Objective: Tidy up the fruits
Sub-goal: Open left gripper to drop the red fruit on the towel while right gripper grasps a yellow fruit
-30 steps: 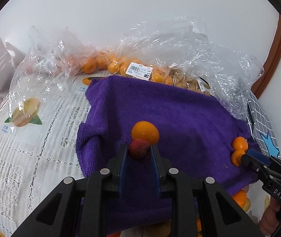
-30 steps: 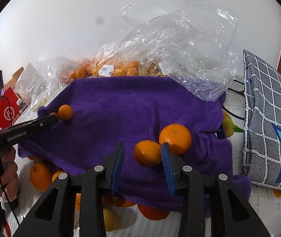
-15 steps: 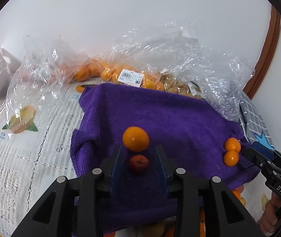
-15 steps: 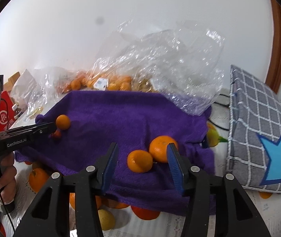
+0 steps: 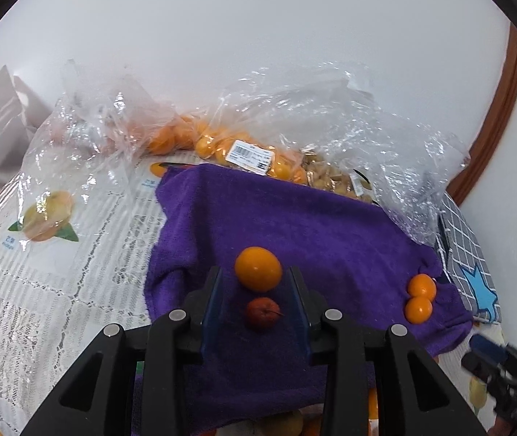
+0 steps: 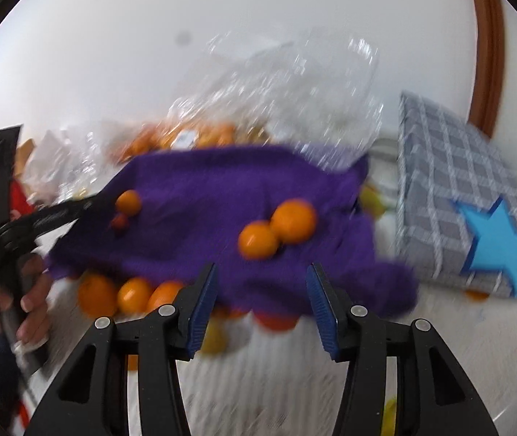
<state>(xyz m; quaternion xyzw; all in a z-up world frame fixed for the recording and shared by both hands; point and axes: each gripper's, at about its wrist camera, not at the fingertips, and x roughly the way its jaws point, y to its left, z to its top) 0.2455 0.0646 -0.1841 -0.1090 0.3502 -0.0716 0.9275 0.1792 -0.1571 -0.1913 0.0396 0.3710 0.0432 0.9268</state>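
Note:
A purple towel (image 5: 312, 225) lies on the table. A small red fruit (image 5: 262, 313) rests on it between the fingers of my open left gripper (image 5: 254, 283), untouched, with an orange (image 5: 258, 269) just beyond it. Two more oranges (image 5: 420, 298) sit at the towel's right edge; in the blurred right wrist view they (image 6: 276, 229) lie ahead of my open, empty right gripper (image 6: 262, 298). That view also shows the towel (image 6: 222, 196), the left gripper (image 6: 87, 207), the red fruit (image 6: 119, 221) and the orange (image 6: 128, 202) beside it.
Clear plastic bags of oranges and nuts (image 5: 258, 152) lie behind the towel. Several loose oranges (image 6: 127, 294) sit under the towel's front edge. A grey checked cushion with a blue star (image 6: 476, 225) lies at the right. The tablecloth (image 5: 40, 272) is lace-patterned.
My left gripper opened and let go of the red fruit, which now lies on the towel. Both grippers drew back from the fruits. The right gripper opened wider.

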